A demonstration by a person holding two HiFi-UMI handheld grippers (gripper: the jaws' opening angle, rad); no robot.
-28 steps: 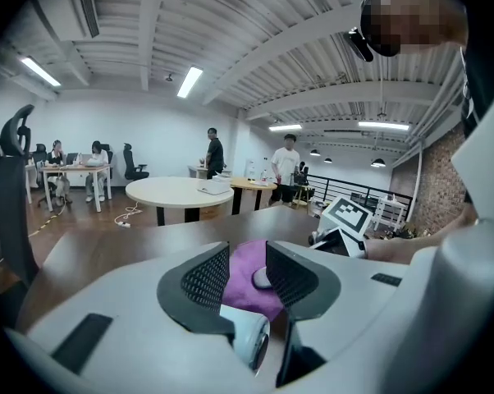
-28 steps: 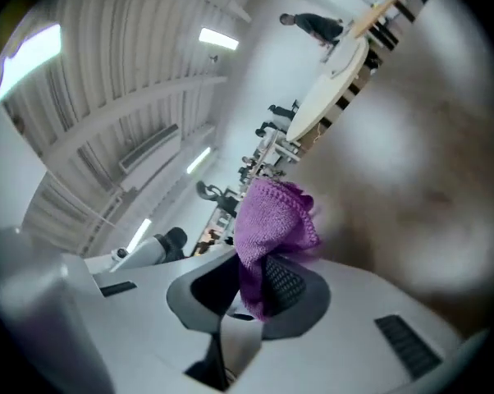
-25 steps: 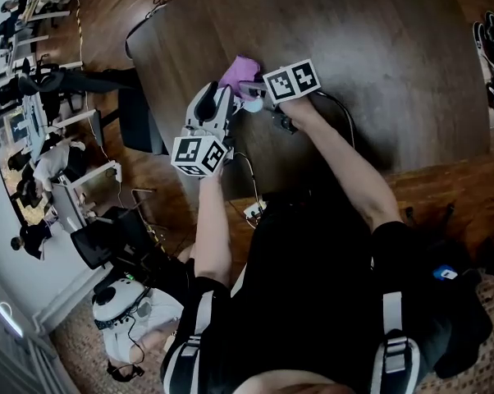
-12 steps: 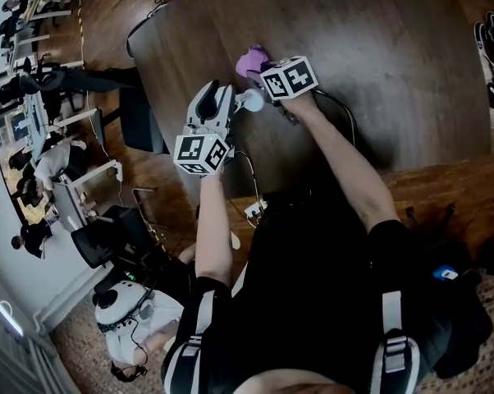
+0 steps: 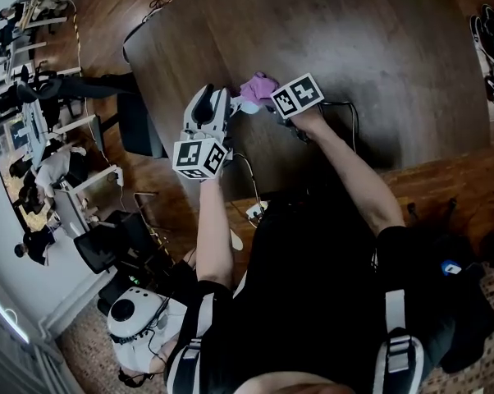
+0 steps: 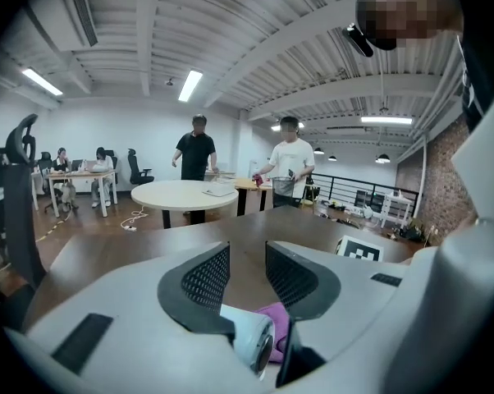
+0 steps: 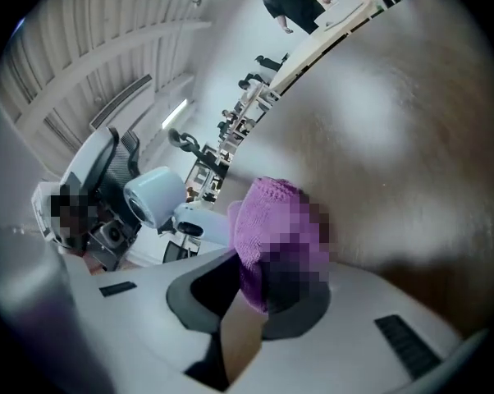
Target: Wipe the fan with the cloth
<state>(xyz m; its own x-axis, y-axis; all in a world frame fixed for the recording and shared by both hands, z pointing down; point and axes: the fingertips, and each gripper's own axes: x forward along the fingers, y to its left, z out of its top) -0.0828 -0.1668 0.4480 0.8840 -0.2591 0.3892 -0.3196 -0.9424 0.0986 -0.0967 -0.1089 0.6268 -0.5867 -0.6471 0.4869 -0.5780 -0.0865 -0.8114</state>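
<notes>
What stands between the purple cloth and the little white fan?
Nothing visible. The cloth in the right gripper is right beside the fan held by the left gripper; whether they touch is unclear.

Purple cloth (image 5: 256,83), right hand-held gripper (image 5: 262,98), dark table (image 5: 395,48)

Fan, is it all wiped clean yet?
Not yet, by the look of it. Done: the left claw grips the little white fan, and the right claw grips the purple cloth. In hand: the cloth sits right beside the fan above the table; whether they touch is unclear. Left: the wiping itself, since nothing shows how clean the fan is.
</notes>
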